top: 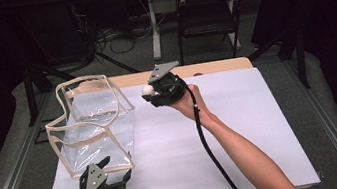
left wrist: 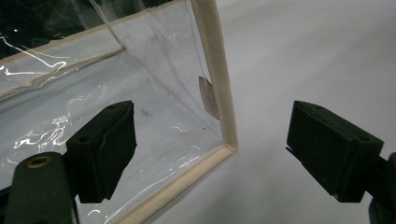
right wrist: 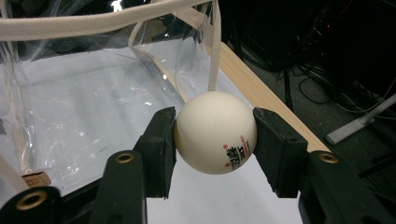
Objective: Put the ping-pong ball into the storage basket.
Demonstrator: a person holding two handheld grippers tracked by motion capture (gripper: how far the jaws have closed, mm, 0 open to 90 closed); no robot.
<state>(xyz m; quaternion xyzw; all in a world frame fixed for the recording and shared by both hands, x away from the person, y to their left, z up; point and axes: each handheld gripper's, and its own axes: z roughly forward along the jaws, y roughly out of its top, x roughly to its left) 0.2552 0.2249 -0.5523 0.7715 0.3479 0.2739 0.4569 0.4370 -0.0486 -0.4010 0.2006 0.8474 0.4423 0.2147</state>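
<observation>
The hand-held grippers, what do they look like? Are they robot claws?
Each hand-held gripper, left and right, is a chunky black tool with two blocky black jaws, brass-coloured screw rings near them and a grey three-cornered plate on top. A black cable trails from the right one along the person's forearm, which has no sleeve.

High view looks forward and down over the table [top: 242, 129]; both gripper views sit close, sharing the clear bag [top: 91, 123].

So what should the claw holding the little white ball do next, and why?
Probably carry the ball a little further, over the clear bag's open top. The right claw grips it just beside the rim, not above the opening, so letting go now might miss.
</observation>
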